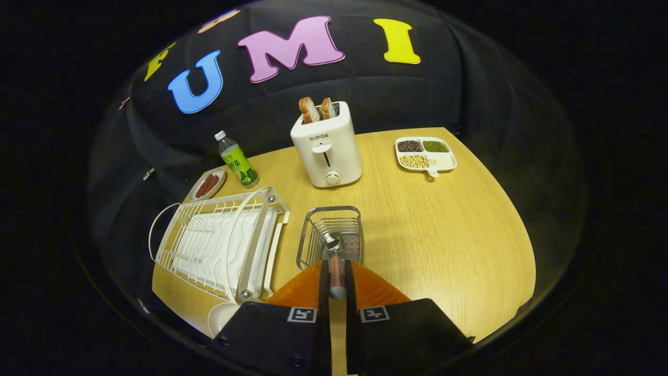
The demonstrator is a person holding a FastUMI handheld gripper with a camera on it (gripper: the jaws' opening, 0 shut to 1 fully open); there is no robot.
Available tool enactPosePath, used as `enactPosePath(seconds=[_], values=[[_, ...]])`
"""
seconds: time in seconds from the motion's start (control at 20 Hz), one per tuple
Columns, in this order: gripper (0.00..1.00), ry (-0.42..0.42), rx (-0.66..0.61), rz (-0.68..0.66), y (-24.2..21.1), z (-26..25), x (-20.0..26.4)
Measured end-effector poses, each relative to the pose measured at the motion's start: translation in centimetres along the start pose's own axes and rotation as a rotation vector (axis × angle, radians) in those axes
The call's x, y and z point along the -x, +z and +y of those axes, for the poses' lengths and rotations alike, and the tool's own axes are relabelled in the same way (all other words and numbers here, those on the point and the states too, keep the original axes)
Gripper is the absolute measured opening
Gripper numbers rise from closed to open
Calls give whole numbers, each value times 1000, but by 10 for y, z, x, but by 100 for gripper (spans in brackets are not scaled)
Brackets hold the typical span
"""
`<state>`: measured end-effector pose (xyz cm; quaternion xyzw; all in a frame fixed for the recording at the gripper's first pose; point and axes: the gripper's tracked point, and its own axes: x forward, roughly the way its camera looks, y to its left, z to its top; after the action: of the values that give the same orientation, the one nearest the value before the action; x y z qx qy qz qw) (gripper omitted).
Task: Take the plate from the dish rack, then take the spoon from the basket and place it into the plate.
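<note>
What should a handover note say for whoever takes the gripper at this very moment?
Gripper: shut on the spoon, handle clamped between both fingers, bowl end over the wire basket.
Plate: already out of the dish rack, lying on the table beside the near end of the rack, partly hidden by the gripper body.
Done: plate taken out, spoon gripped.
Left: carry the spoon over to the plate and set it down.
</note>
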<state>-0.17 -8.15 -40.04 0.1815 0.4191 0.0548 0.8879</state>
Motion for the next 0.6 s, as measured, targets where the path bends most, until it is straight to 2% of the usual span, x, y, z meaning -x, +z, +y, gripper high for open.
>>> enactPosePath(seconds=[0.1, 0.6], values=[[10, -10, 10, -16, 4, -1, 4], [10, -32, 35, -90, 34, 7, 39]])
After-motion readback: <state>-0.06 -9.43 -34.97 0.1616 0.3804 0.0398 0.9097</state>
